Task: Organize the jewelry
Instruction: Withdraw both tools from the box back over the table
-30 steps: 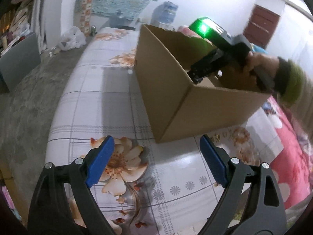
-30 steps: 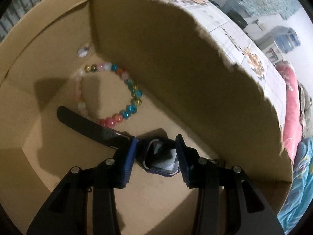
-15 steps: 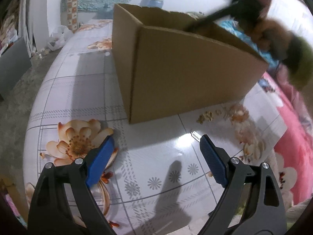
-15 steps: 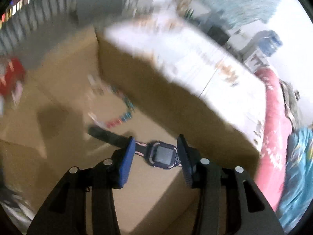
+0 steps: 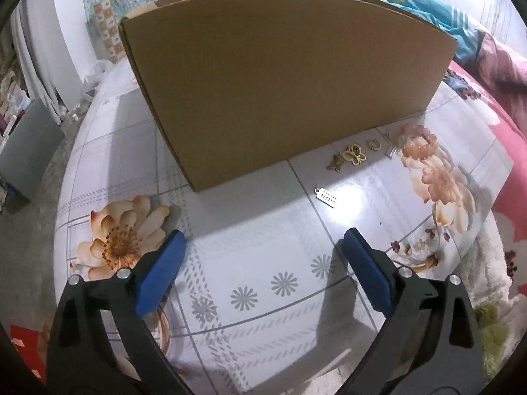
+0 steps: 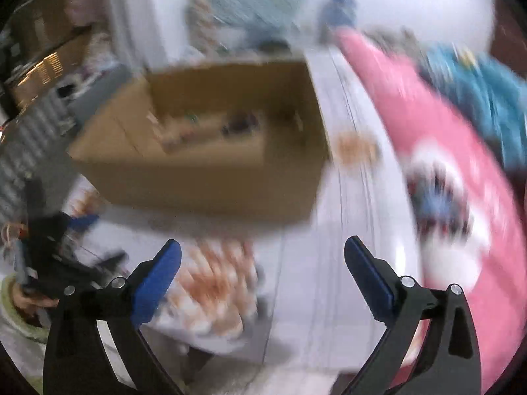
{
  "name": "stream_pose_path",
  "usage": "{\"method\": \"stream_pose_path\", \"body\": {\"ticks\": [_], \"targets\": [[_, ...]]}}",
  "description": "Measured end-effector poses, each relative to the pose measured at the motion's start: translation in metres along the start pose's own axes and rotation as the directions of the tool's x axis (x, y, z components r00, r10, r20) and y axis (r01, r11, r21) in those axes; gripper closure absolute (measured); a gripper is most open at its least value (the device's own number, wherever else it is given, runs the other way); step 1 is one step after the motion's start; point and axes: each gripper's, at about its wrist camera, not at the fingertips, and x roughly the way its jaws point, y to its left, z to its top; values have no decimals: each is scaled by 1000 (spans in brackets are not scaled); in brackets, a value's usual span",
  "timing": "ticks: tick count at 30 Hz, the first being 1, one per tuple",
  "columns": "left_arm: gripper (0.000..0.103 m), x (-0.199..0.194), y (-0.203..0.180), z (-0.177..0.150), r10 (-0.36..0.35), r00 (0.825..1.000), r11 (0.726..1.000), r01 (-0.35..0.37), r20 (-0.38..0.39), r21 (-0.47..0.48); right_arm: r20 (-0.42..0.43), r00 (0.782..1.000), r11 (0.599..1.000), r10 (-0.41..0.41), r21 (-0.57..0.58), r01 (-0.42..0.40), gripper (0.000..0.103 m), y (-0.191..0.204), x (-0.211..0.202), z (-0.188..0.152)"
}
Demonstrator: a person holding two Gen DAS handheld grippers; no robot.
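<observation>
Gold trinkets (image 5: 349, 158), small silver charms (image 5: 382, 143) and a flat silver tag (image 5: 326, 195) on the floral counter (image 5: 263, 263) near its right edge, beside the box (image 5: 283, 79), left gripper (image 5: 263, 263) fingers opening, empty, right gripper (image 6: 263, 270) fingers opening, empty, view blurred.

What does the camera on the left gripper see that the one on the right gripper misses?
Only the left wrist view shows the loose jewelry: a gold piece, a small silver tag and tiny bits by the box, on the floral tablecloth.

Only the right wrist view, badly blurred, looks down into the cardboard box, where dark shapes lie, and catches the left gripper at its left edge.

Both show the box, the tablecloth, the pink bedding, and wide, empty jaws that are opening; the right gripper too.
</observation>
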Motion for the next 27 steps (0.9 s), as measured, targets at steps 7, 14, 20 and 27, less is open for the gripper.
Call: {"method": "stream_pose_path", "body": {"ticks": [7,14,20,27], "targets": [[7,-2,3,-5,1,1000,1000,-1,-17,8,-85,987,990,-138,-35,135,7,1,46,-39],[7,0,6,1,2,999,1000,-2,-38,2,-83,987,989,-141,-65,136,7,2,57,-40],[7,2,4,5,6,1000,1000,-6,-30,-1,-55,995,996,-88,-27,87,6,-5,56,-45],[7,-2,4,-1,0,1000,1000,0,-9,9,-3,995,994,-96,-52,96,7,1,49,-44]]}}
